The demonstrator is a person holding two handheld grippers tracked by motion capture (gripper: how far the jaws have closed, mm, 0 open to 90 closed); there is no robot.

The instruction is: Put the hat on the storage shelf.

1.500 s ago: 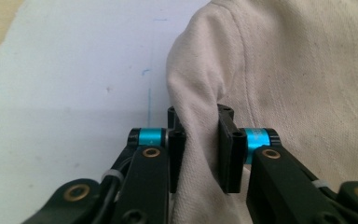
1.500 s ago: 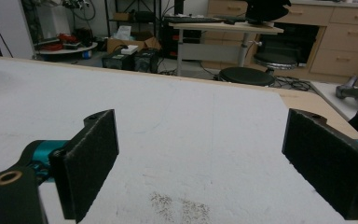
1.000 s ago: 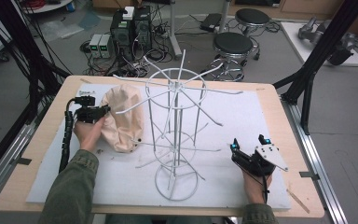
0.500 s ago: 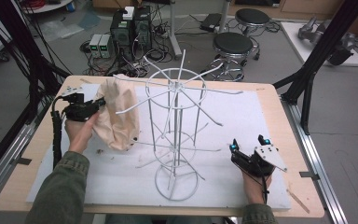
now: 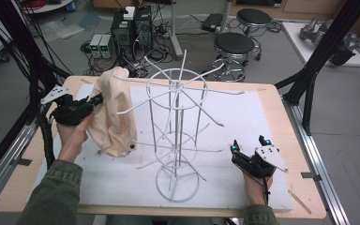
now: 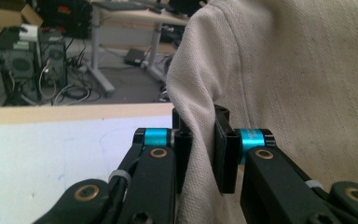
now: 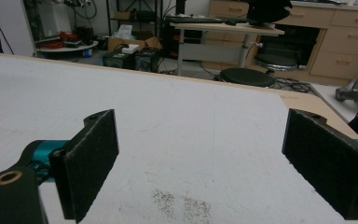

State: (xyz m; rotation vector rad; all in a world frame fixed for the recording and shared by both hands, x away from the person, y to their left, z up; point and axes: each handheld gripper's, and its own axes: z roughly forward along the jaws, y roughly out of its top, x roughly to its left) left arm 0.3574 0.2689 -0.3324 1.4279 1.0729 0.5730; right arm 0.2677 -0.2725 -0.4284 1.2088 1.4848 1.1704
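A beige cloth bag (image 5: 111,117) hangs lifted off the white mat at the left of the table, beside a white wire rack (image 5: 176,126). My left gripper (image 5: 95,99) is shut on the bag's upper edge; in the left gripper view the fabric (image 6: 279,79) is pinched between the black pads (image 6: 226,154). The bag's top reaches the tip of one upper rack arm (image 5: 122,78). My right gripper (image 5: 248,144) rests low on the mat at the right, jaws wide apart with nothing between its pads (image 7: 91,158).
The white mat (image 5: 262,112) covers most of the wooden table (image 5: 281,93). The rack's wire arms stick out in all directions at several heights. Black frame posts (image 5: 314,61) flank the table; stools (image 5: 234,44) and electronics stand beyond the far edge.
My left gripper has risen and moved left with the bag, which now hangs higher and more upright beside the rack. The right gripper has not moved.
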